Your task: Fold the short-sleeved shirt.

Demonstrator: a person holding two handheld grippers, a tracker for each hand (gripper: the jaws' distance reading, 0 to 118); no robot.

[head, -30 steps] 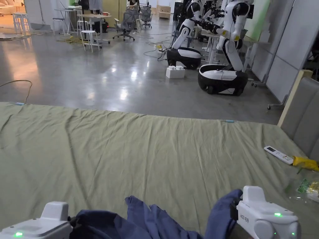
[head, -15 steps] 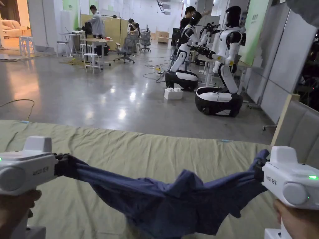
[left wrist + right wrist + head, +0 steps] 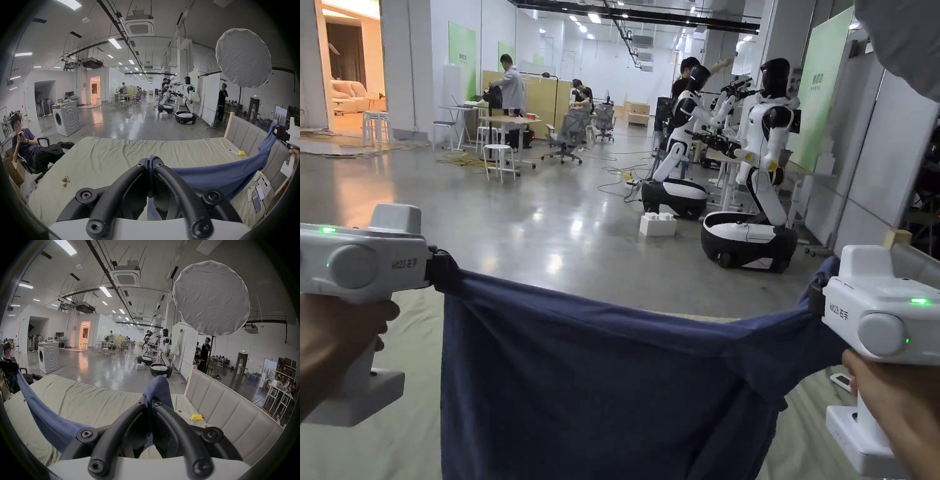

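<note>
A dark blue short-sleeved shirt (image 3: 612, 387) hangs in the air, stretched wide between both grippers above the green-sheeted bed (image 3: 412, 325). My left gripper (image 3: 439, 270) is shut on the shirt's left top corner; in the left gripper view its jaws (image 3: 150, 164) pinch blue cloth (image 3: 219, 175). My right gripper (image 3: 817, 294) is shut on the right top corner; in the right gripper view the jaws (image 3: 149, 402) hold a bunch of fabric (image 3: 158, 389) that sticks up past them. The shirt's lower part runs out of the head view.
A grey padded headboard (image 3: 227, 404) lines the bed's right side, with a white remote (image 3: 183, 414) and a yellow item (image 3: 197, 417) next to it. A person sits in a chair (image 3: 27, 146) left of the bed. White humanoid robots (image 3: 756, 181) stand on the floor beyond.
Both grippers rose from the bed and drew apart, lifting the crumpled shirt and spreading it into a hanging sheet. The head camera tilted up.
</note>
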